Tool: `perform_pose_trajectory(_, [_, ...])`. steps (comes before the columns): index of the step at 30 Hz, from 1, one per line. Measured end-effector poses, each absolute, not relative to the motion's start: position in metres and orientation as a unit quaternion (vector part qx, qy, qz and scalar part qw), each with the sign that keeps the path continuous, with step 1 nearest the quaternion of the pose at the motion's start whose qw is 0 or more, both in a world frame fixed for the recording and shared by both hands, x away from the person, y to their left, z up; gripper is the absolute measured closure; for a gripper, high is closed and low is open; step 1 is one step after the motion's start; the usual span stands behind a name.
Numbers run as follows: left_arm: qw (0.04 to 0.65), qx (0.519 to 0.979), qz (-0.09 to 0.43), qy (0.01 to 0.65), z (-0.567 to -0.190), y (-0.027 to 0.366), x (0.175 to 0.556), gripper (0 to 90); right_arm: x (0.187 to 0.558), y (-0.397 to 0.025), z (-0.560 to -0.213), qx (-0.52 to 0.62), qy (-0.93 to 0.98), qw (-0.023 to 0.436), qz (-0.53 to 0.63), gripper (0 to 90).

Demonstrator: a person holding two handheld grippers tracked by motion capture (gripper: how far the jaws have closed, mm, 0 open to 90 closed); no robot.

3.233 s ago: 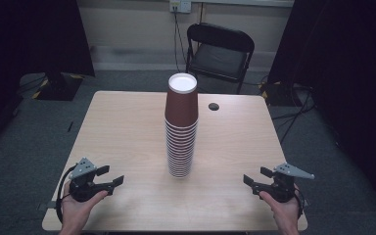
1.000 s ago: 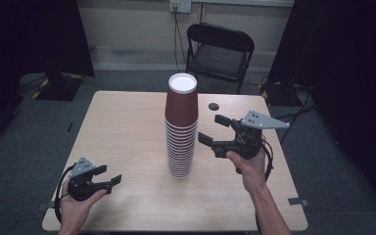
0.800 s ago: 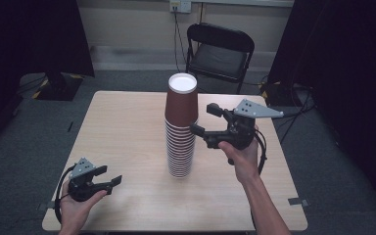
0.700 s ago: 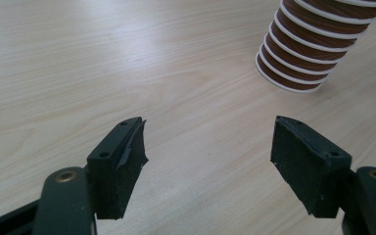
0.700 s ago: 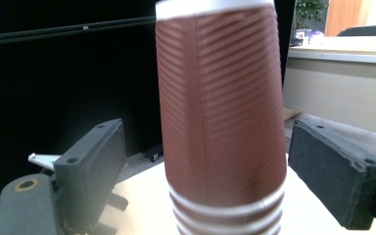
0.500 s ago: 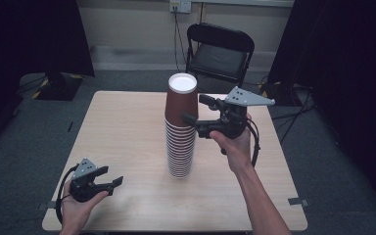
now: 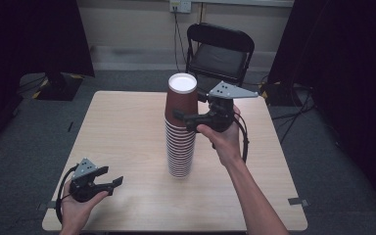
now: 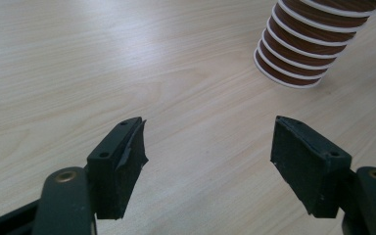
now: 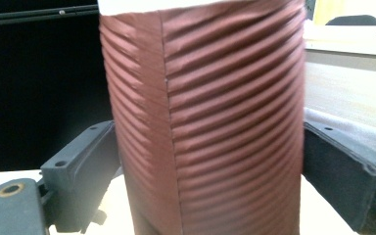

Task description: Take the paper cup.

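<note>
Brown top cup (image 9: 210, 122) sits between the right claw's (image 9: 205, 166) jaws.

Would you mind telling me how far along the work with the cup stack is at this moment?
Nothing looks finished: every cup sits in the single cup stack on the table. In hand: the right hand-held gripper has its jaws around the top cup, apparently not clamped. Left to do: closing and lifting it off. The left hand-held gripper sits open near the table's front edge.

A recording studio or lab: black curtains (image 7: 29, 39) hang left and right, a light wood tabletop (image 7: 127, 127) stands on grey carpet (image 7: 19, 147), a black folding chair (image 7: 219, 51) and wall socket (image 7: 180, 5) lie beyond.
</note>
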State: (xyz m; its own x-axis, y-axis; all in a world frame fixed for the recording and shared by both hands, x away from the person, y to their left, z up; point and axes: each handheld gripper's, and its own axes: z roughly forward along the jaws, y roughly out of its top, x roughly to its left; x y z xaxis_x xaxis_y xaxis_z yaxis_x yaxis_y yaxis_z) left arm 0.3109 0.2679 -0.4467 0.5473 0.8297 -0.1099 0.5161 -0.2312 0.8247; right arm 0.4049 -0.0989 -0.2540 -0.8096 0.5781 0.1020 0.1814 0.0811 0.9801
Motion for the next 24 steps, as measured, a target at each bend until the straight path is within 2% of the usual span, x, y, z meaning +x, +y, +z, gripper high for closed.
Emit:
perform_pose_trajectory(9, [0.437,0.762,0.177,0.444,-0.447,0.268,0.311,28.6,0.415,-0.091,-0.255,0.271,0.723,0.145,0.619,9.8])
perform_pose_trajectory(24, [0.438,0.760,0.180,0.446,-0.447,0.268,0.310,28.6,0.417,-0.082,-0.260,0.271,0.728,0.161,0.609,10.7])
